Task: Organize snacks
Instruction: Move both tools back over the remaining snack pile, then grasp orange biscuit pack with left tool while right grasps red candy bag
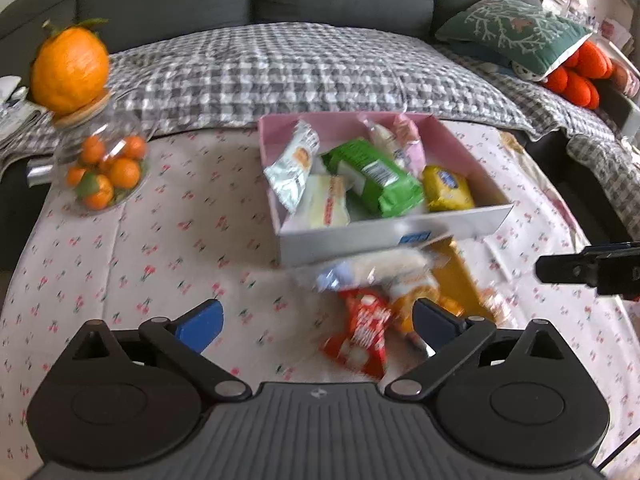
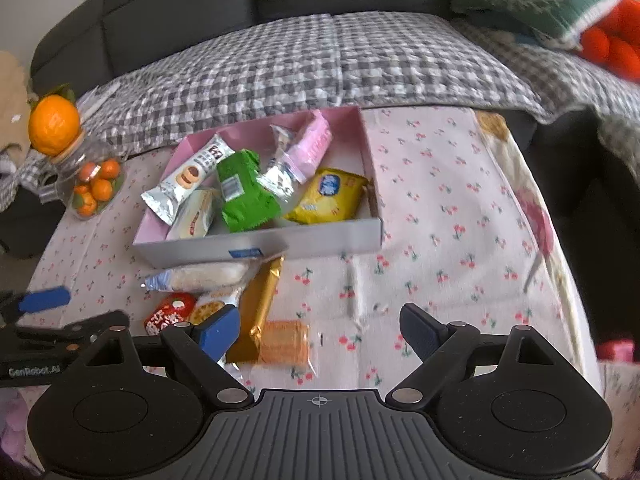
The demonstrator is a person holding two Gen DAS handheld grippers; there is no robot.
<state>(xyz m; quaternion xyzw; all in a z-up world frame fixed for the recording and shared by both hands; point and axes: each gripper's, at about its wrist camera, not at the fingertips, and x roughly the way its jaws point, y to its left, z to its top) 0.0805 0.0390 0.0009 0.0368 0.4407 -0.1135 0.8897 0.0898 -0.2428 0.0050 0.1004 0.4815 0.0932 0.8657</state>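
A pink-lined white box [image 1: 384, 236] [image 2: 320, 242] on the cherry-print tablecloth holds several snack packs, among them a green pack [image 1: 374, 176] [image 2: 244, 192] and a yellow pack [image 1: 446, 188] [image 2: 328, 196]. In front of the box lie loose snacks: a white rice-cracker pack [image 2: 196, 276] [image 1: 376, 268], a red pack [image 1: 362, 330] [image 2: 168, 312], a gold bar [image 2: 260, 312] and an orange biscuit pack [image 2: 286, 342]. My left gripper [image 1: 316, 324] is open and empty above the loose snacks. My right gripper [image 2: 320, 330] is open and empty above the biscuit pack.
A glass jar of small oranges [image 1: 104, 168] [image 2: 90, 188] with an orange-shaped lid stands at the table's left. A grey sofa with a checked blanket [image 1: 280, 72] lies behind the table. A green cushion [image 1: 516, 28] sits at the right.
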